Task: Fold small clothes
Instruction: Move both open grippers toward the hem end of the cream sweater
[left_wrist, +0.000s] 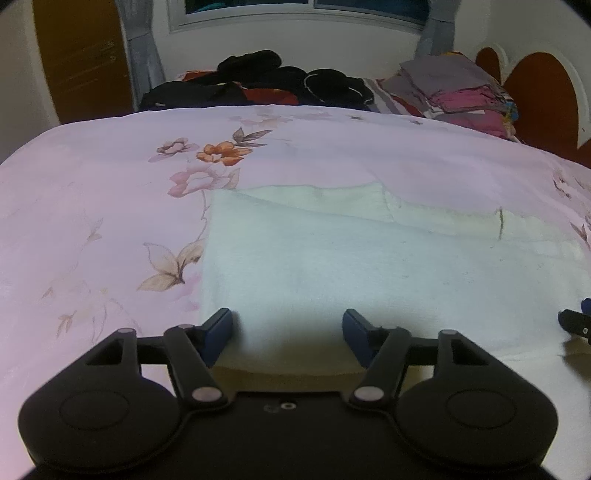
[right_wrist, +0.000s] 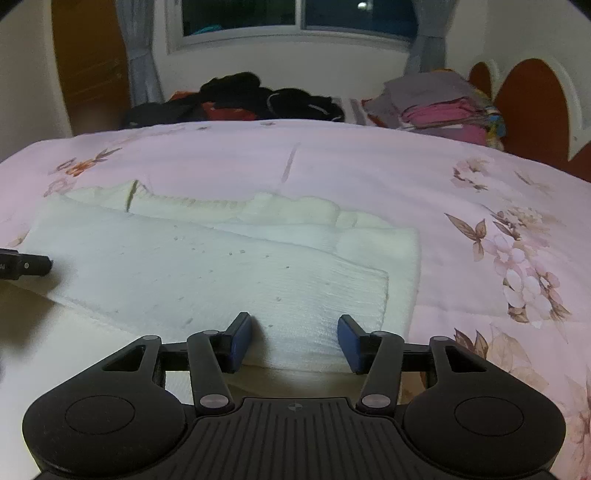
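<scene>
Both tools, the left tool (left_wrist: 287, 334) and right tool (right_wrist: 294, 341), are hovering with jaws apart over the white garment's (right_wrist: 207, 266) near hem, which is lying flat near the bed's (right_wrist: 369, 166) near edge, probably for lifting it into a fold.

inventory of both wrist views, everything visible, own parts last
garment: 1, white knit, flat on the near bed, partly folded
bedspread: 1, pink floral, covers the bed
dark pile: 1, black with red, far edge, left
folded stack: 1, grey and pink, far edge, right
headboard: 1, brown and white, far right
window: 1, dark, grey curtains
door: 1, brown, far left
left tongs: black, blue pads, open over the garment's left part
right tongs: same, open over its right part
</scene>
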